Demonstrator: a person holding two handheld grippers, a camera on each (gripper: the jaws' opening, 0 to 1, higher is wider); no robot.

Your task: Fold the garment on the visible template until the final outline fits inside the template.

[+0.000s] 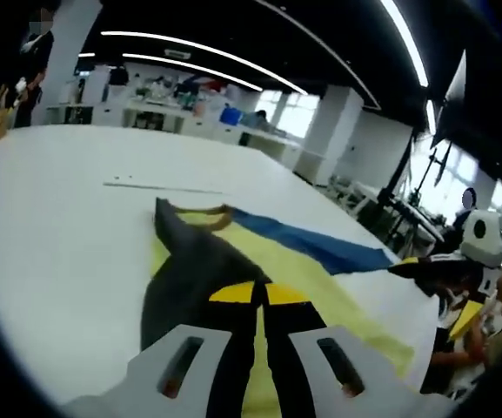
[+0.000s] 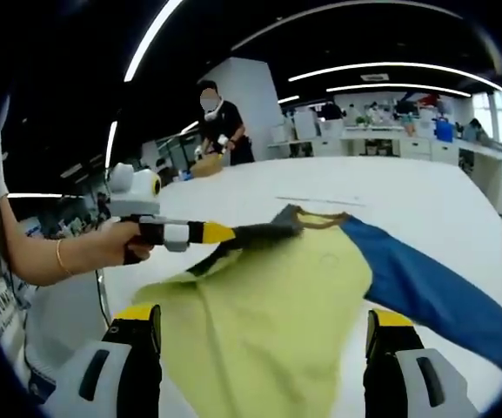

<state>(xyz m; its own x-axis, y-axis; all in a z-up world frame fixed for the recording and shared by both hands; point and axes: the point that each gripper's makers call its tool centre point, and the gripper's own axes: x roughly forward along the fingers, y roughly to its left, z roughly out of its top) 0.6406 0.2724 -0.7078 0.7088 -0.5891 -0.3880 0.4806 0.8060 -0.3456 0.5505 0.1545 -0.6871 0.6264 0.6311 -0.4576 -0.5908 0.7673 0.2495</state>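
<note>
Yellow-green garment point(image 2: 268, 322) with a blue sleeve point(image 2: 433, 292) spread flat on the white counter point(image 2: 425, 187); dark sleeve point(image 1: 194, 266) on the opposite side, tan collar point(image 2: 320, 219) toward the far edge. Same garment in the left gripper view, lying diagonally across the counter point(image 1: 50, 235), blue sleeve point(image 1: 320, 246) stretched toward the right.

Left tool point(image 1: 259, 294) nearly closed, yellow-tipped jaws pinched on the dark sleeve. Seen from the right gripper view, left tool point(image 2: 233, 232) held in a hand point(image 2: 124, 244) with a bracelet, dark cloth bunched at its tip and lifted off the counter.

Right tool point(image 2: 264, 326) spread wide, jaws either side of the yellow body, holding nothing in that view. In the left gripper view, right tool point(image 1: 407, 267) at the end of the blue sleeve, touching or just beside it; cannot tell which.

Thin line point(image 1: 159, 186) marked on the counter beyond the collar. Person point(image 2: 220, 126) standing at the far end of the counter.
</note>
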